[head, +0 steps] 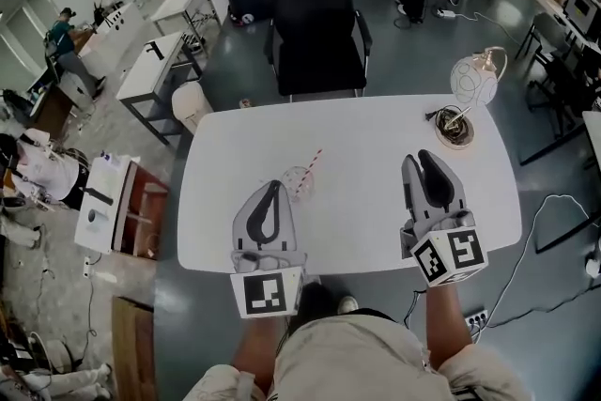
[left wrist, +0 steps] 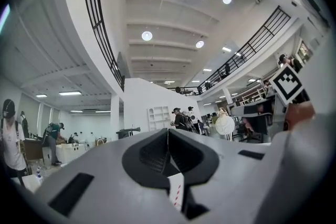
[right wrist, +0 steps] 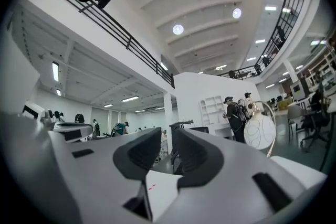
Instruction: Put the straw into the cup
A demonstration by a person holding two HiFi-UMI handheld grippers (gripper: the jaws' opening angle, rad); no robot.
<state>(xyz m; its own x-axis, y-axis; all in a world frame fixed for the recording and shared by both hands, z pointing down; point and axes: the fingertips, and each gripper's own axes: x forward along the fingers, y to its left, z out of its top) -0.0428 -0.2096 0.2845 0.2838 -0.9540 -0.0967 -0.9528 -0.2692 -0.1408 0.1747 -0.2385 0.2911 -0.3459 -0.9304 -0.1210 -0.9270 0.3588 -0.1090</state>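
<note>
Two grippers: both lie along the desk's [head: 376,230] near edge, marker cubes toward the person, jaws pointing to the far edge.
Left gripper [head: 272,187]: clenched, jaw tips meeting; left of the desk's middle.
Gap behind left tips: a red-striped white strip [left wrist: 177,191] shows low in the opening; cannot tell whether the jaws touch it.
Right gripper [head: 420,160]: released, narrow slit between the jaws, only white desk seen through it; sits on the desk's right half.
Cup [head: 299,182]: clear, upright, about mid-desk; just beside the left gripper's tip, on its right, well apart from the right gripper.
Straw [head: 313,161]: red-and-white, lower end in the cup, leaning toward the far right corner.
Lamp [head: 472,78]: round wire shade, near the far right corner.
Chair [head: 317,23]: black, beyond the far edge.
</note>
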